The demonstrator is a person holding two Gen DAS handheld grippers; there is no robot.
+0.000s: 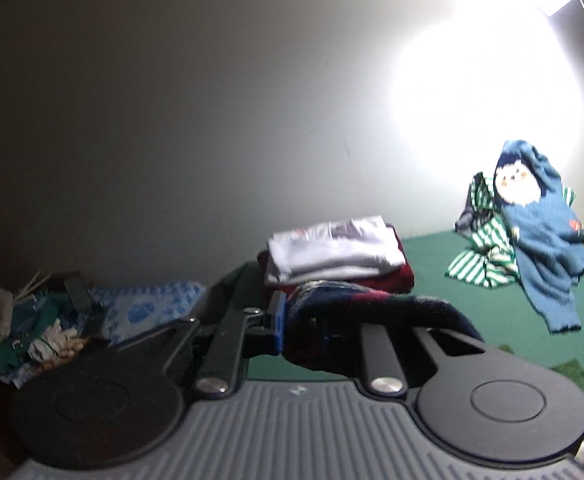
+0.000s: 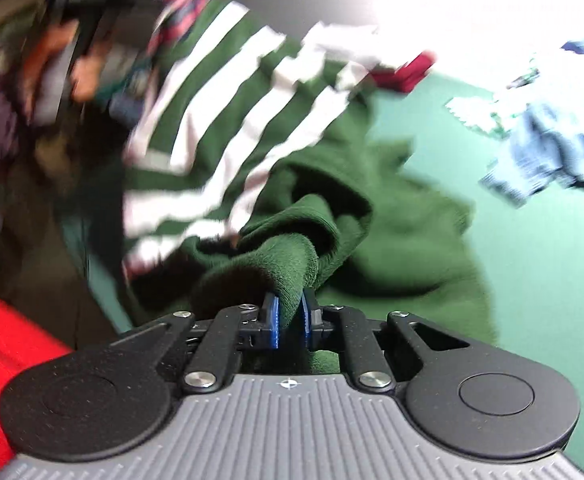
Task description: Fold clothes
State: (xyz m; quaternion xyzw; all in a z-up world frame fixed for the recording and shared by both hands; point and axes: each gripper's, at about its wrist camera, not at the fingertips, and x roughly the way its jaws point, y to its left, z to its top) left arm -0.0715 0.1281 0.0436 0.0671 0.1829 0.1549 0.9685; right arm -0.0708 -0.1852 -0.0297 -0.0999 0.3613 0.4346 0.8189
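The right hand-held gripper (image 2: 290,320) has its blue pads clamped on a thick fold of the green sweater (image 2: 392,240), a plush knit with broad white stripes, lying rumpled on the green table (image 2: 532,280). The left hand-held gripper (image 1: 312,320) pinches the sweater's dark navy-and-maroon ribbed edge (image 1: 372,304), lifted off the table. Beyond sits a squared stack: white folded shirt (image 1: 336,252) on a dark red garment (image 1: 396,280). Farther right, a blue knit sweater (image 1: 540,232) lies heaped on striped green-white cloth (image 1: 480,256). Clutter (image 1: 47,328) crowds the left.

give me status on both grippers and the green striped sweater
Right gripper shut on green striped sweater edge. Left gripper shut on its dark collar. Folded stack behind, not in the way.
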